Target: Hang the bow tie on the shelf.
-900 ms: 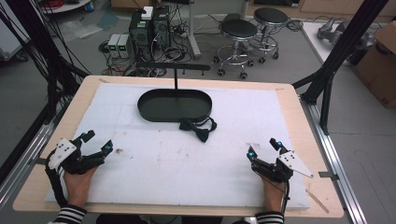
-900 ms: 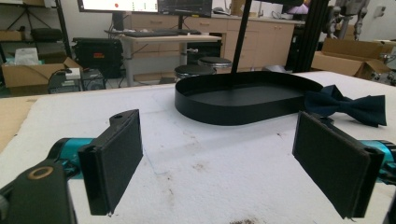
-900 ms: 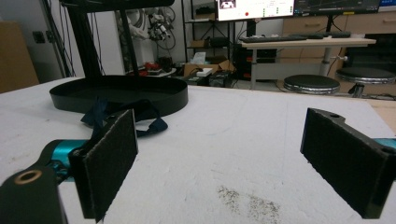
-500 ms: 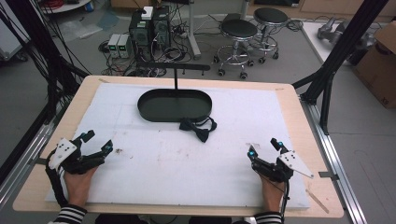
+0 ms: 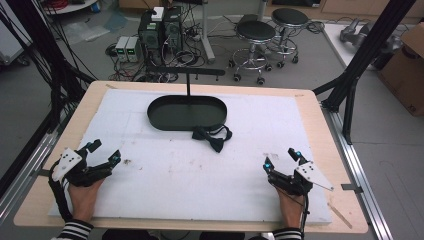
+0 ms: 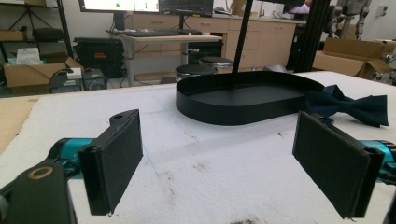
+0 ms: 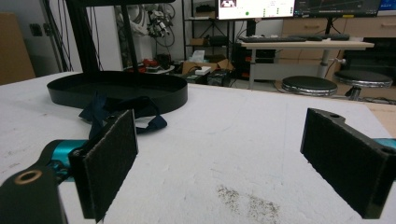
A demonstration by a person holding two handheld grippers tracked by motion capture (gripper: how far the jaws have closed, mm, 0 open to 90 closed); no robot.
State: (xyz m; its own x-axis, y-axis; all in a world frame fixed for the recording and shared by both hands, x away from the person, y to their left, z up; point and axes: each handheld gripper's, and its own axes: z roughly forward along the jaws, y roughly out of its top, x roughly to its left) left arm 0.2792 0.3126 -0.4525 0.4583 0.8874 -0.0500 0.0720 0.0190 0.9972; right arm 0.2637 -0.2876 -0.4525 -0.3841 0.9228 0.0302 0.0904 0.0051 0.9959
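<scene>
A dark navy bow tie [image 5: 212, 137] lies on the white mat just in front of a black oval tray [image 5: 158, 118] with an upright T-shaped stand [image 5: 188, 80]. The same bow tie [image 6: 351, 105] lies to the right of the tray [image 6: 224, 108] in the left gripper view, and in the right gripper view the bow tie [image 7: 116, 108] lies before the tray [image 7: 60, 93]. My left gripper [image 5: 104, 153] rests open at the mat's near left. My right gripper [image 5: 281, 159] rests open at the near right. Both grippers hold nothing and are far from the tie.
The white mat [image 5: 200, 165] covers a wooden table [image 5: 320, 120]; it bears dark smudges [image 5: 172, 170]. Black frame posts [image 5: 360, 60] rise at the table's sides. Stools [image 5: 255, 32] and computer boxes [image 5: 160, 30] stand on the floor beyond the far edge.
</scene>
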